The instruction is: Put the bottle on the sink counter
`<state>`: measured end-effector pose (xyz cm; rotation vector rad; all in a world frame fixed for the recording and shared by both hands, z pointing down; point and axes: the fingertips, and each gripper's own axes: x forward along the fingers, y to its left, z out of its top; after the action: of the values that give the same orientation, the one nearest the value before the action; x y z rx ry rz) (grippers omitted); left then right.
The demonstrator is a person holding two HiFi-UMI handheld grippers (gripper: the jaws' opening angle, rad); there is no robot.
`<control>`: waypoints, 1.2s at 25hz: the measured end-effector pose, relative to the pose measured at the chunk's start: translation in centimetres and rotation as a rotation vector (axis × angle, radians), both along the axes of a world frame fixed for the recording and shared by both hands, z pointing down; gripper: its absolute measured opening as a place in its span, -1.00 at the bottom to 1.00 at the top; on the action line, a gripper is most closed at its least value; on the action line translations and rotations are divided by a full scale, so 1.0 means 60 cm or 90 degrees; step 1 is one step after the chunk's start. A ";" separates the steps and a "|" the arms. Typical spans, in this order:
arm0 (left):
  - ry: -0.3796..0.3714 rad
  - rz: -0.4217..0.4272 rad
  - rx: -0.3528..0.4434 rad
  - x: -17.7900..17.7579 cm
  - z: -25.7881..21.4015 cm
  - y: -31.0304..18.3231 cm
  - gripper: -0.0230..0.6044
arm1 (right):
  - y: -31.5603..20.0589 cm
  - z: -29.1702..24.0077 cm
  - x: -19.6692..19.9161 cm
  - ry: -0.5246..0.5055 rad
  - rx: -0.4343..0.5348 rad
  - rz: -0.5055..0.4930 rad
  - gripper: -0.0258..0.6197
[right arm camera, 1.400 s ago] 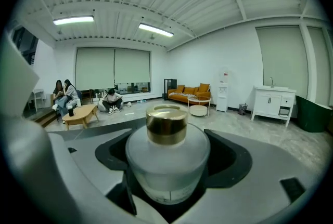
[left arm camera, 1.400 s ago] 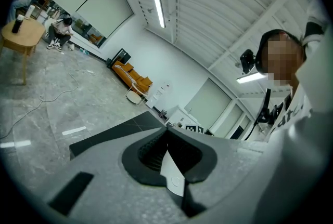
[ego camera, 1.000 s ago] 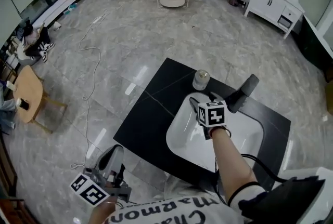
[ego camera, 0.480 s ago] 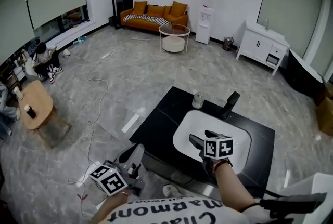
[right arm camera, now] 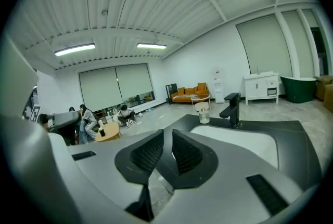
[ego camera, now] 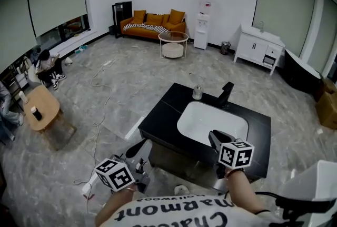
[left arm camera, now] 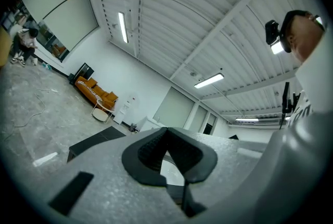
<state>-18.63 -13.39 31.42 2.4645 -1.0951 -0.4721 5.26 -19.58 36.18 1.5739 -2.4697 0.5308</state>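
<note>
At the left we hold the left gripper (ego camera: 140, 148) low, off the near left corner of the black stone tabletop (ego camera: 158, 120) and over the grey floor. Its marker cube faces up at us and its nose slants up and to the right. In the left gripper view its jaws (left arm camera: 167, 131) meet at the tips with nothing between them.

The small clear bottle with a pale top (ego camera: 197, 92) stands upright on the tabletop's far side, just beyond the far rim of the white oval basin (ego camera: 210, 123) and just left of the black tap (ego camera: 226, 94). It is free of both grippers and well apart from each pair of jaws.

To the right, the right gripper (ego camera: 215, 137) hangs over the tabletop's near edge, at the near rim of the basin. The right forearm (ego camera: 239, 189) comes up from the bottom edge, and the gripper tips slightly down across the basin. In the right gripper view the bottle (right arm camera: 204, 114) shows far ahead, just right of the jaws' line, beside the tap (right arm camera: 231, 108) and across the basin (right arm camera: 244, 137). The jaws of this gripper (right arm camera: 167, 135) have just been closing. Only a thin slit is left between them, and it is empty.
</note>
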 end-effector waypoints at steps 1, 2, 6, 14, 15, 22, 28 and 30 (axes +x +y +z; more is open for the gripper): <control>0.001 -0.010 0.000 -0.003 0.000 0.011 -0.88 | 0.015 -0.007 0.007 0.003 0.008 0.007 -0.74; 0.003 -0.019 0.002 -0.005 -0.001 0.020 -0.88 | 0.027 -0.014 0.014 0.003 0.016 0.011 -0.77; -0.007 -0.035 0.015 -0.006 -0.006 0.057 -0.88 | 0.068 -0.043 0.039 -0.013 0.048 0.028 -0.82; -0.007 -0.033 0.018 0.037 -0.013 0.118 -0.88 | 0.138 -0.036 0.077 0.015 0.050 0.021 -0.85; -0.007 -0.033 0.017 0.044 -0.016 0.127 -0.88 | 0.148 -0.034 0.082 0.015 0.046 0.019 -0.85; 0.007 -0.050 0.007 0.084 -0.016 0.193 -0.88 | 0.222 -0.019 0.123 0.016 0.023 0.003 -0.87; 0.005 -0.042 0.000 0.126 -0.005 0.246 -0.88 | 0.274 -0.005 0.155 0.024 0.013 -0.009 -0.87; -0.001 -0.039 0.000 0.139 0.001 0.269 -0.88 | 0.296 0.003 0.166 0.017 0.008 -0.011 -0.87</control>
<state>-10.27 2.72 31.48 2.4383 -1.1737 -0.4886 15.23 -1.85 36.34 1.5521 -2.4695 0.4893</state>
